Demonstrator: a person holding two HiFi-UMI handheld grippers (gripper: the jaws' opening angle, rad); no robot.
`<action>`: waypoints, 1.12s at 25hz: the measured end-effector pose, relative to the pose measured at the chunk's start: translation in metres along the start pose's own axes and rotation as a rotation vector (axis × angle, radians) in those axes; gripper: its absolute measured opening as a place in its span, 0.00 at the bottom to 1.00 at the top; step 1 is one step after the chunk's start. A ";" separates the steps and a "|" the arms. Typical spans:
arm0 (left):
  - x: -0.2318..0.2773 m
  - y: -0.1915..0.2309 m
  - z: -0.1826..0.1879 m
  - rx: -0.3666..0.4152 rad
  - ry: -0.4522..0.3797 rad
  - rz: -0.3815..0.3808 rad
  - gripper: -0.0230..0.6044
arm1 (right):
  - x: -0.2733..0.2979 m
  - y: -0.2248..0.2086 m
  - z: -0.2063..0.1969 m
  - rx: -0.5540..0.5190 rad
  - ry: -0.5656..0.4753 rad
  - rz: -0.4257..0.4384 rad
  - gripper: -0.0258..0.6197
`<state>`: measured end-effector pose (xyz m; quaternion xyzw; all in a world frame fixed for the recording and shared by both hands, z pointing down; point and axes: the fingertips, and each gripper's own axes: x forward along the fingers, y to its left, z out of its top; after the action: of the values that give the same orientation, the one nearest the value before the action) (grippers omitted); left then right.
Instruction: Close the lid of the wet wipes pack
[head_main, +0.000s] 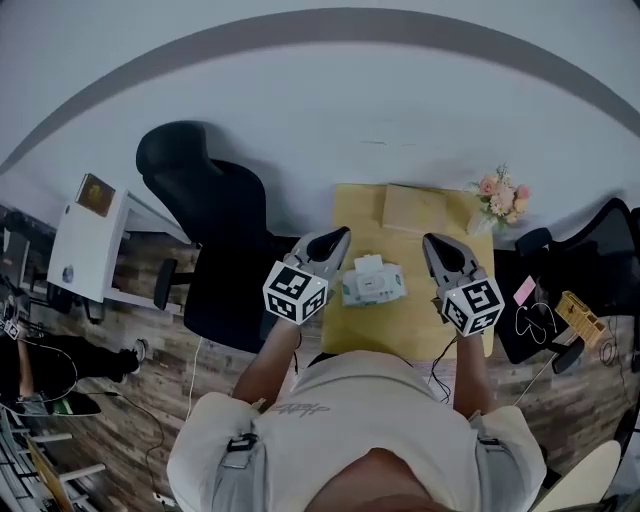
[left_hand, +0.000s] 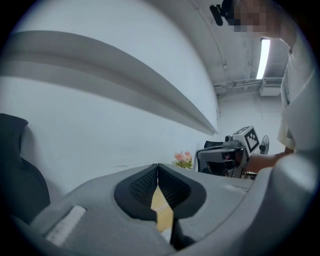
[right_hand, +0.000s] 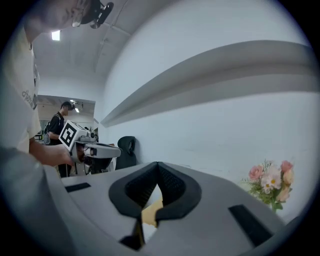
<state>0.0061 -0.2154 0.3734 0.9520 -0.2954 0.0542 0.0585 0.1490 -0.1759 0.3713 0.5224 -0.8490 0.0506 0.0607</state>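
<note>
The wet wipes pack (head_main: 373, 286) lies in the middle of a small yellow table (head_main: 352, 215). Its white lid (head_main: 368, 264) stands up at the far side. My left gripper (head_main: 339, 237) hovers just left of the pack and my right gripper (head_main: 431, 243) just right of it; neither touches it. Both are shut with nothing between the jaws. In the left gripper view the left gripper (left_hand: 158, 166) points up at the wall, tips together, and a sliver of table shows below. In the right gripper view the right gripper (right_hand: 158, 165) is shut the same way. The pack is hidden in both gripper views.
A tan box (head_main: 425, 208) and pink flowers (head_main: 503, 196) stand at the table's back right. A black office chair (head_main: 215, 225) is close on the left, with a white cabinet (head_main: 85, 235) beyond. A black seat with cables and small items (head_main: 555, 310) is on the right.
</note>
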 end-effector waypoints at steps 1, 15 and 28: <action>-0.001 -0.001 0.009 0.011 -0.019 -0.001 0.06 | -0.001 0.000 0.007 -0.002 -0.014 0.000 0.04; -0.011 0.006 0.087 0.115 -0.178 0.057 0.06 | -0.018 0.005 0.059 -0.107 -0.114 -0.030 0.04; -0.013 0.003 0.070 0.135 -0.140 0.069 0.07 | -0.010 0.009 0.049 -0.082 -0.104 -0.050 0.04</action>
<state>-0.0013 -0.2212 0.3028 0.9446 -0.3270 0.0093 -0.0284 0.1431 -0.1706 0.3215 0.5423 -0.8392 -0.0129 0.0393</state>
